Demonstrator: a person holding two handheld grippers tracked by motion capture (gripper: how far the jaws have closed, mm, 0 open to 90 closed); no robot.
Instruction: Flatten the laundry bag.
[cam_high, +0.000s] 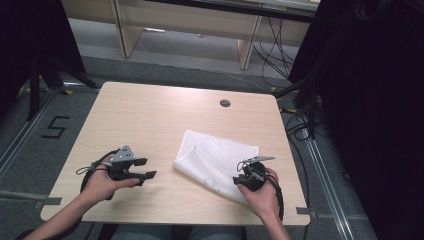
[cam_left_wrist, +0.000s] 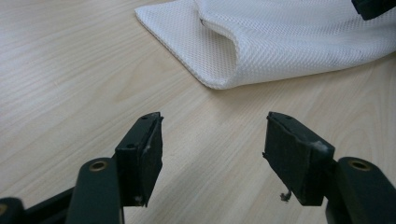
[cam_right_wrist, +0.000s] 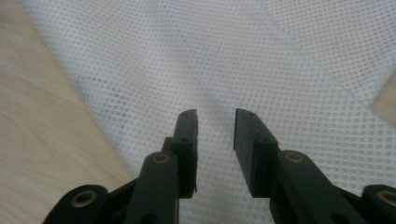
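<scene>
On the table (cam_high: 150, 115), right of centre, lies a white mesh laundry bag (cam_high: 215, 159): light, limp, best pinched at 1 hem. Right gripper (cam_right_wrist: 215, 122) hovers over it, jaws parted, empty; left gripper (cam_left_wrist: 212, 140) beside it, released.

Even, soft overhead light; blurred close-up foregrounds.

mesh bag (cam_high: 216, 159) on table (cam_high: 150, 120) | right of left gripper (cam_high: 141, 168)

Lab recording bay, black curtains (cam_high: 370, 100), loose cables (cam_high: 272, 47), floor marking "5" (cam_high: 55, 127)
</scene>
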